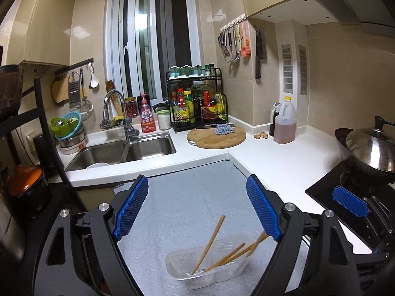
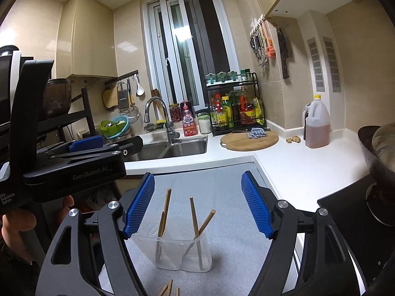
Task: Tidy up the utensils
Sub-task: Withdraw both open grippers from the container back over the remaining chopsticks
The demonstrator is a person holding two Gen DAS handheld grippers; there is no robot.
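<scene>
On the grey mat point(image 2: 229, 241) of the tabletop point(image 1: 284, 162), a clear holder point(image 2: 184, 251) is seen with four chopsticks point(image 2: 195, 218) placed inside; more chopsticks point(image 2: 167, 289) are left lying near it, so the work is judged partly done. Both the left gripper point(image 1: 197, 209) and right gripper point(image 2: 197, 203) are held wide open, empty. A wok point(image 1: 367, 153) is well apart; nothing is blocked.

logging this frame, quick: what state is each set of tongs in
Left tongs: open, holding nothing, above the clear holder with chopsticks.
Right tongs: open, holding nothing, above the same holder.
</scene>
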